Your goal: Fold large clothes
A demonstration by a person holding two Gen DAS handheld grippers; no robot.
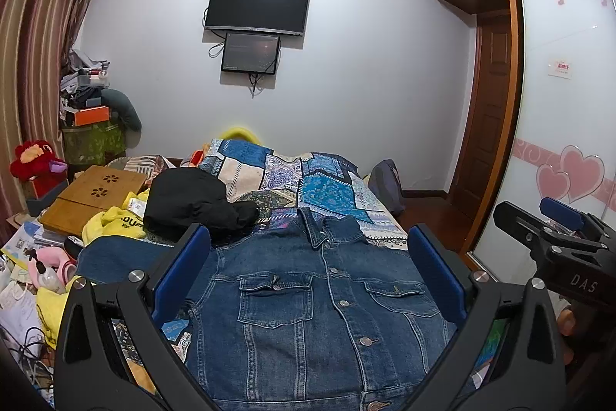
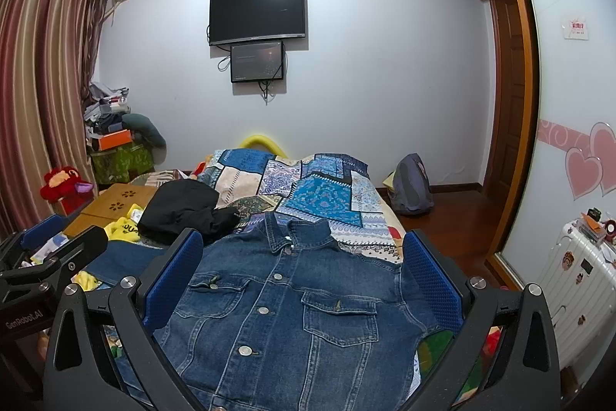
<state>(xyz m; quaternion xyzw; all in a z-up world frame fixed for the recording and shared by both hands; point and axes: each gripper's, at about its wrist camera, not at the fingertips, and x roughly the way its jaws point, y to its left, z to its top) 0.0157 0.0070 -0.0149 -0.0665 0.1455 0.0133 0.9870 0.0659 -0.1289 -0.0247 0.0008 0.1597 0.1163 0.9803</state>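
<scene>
A blue denim jacket (image 1: pixel 308 303) is laid front-up on the bed (image 1: pixel 362 214), directly below and between the fingers of both tongs, with its collar pointing away from them. The left tongs (image 1: pixel 308 276) are held apart with nothing gripped, their blue textured pads standing either side of the jacket's chest; the right tongs (image 2: pixel 304 280) are likewise spread wide and empty above the same garment. The jacket is buttoned with metal studs, and two flapped chest pockets and pale stitched seams are seen on its heavy, faded weave. Just beyond the collar a patchwork quilt (image 1: pixel 308 180) in blue, cream and teal prints is spread. Ahead and to the left of the left tongs a rumpled black garment (image 1: pixel 192 203) is heaped, touching the jacket's shoulder, with a yellow printed cloth (image 1: pixel 115 222) beside it and a wooden board (image 1: pixel 96 195) with flower-shaped cut-outs further left. Far ahead, a dark television (image 1: pixel 257 6) is mounted on the pale wall.
</scene>
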